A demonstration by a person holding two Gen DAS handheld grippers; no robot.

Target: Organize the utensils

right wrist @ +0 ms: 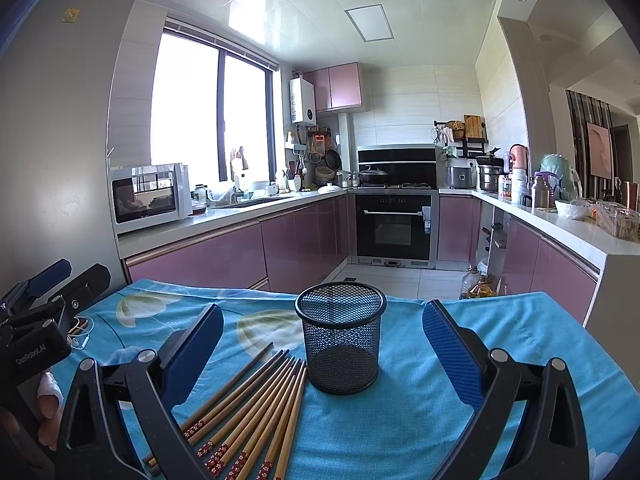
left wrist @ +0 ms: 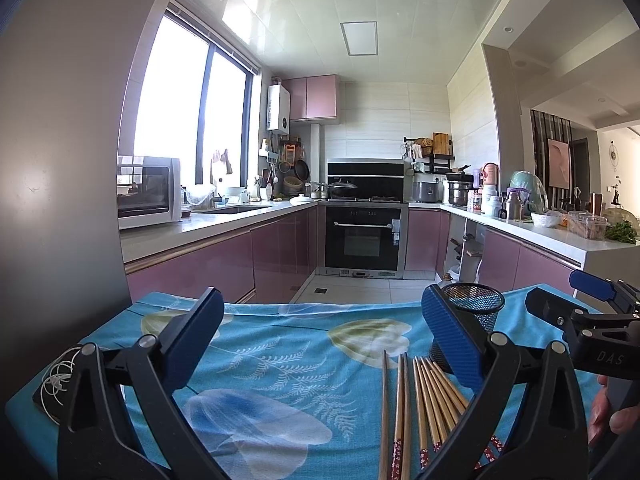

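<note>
A blue cloth [right wrist: 420,408] with pale leaf and flower prints covered the tabletop. A tangle of thin white cord [left wrist: 60,376] lay on a dark flat thing near its left edge. Beyond stood a kitchen with pink cabinets [right wrist: 224,256] under a white counter. A white microwave [right wrist: 150,198] sat on the counter beside a large window [right wrist: 208,116]. A black built-in oven [left wrist: 363,236] stood at the far wall, a dark wok [left wrist: 342,189] on the hob above it. A white water heater [left wrist: 279,109] hung by the window
</note>
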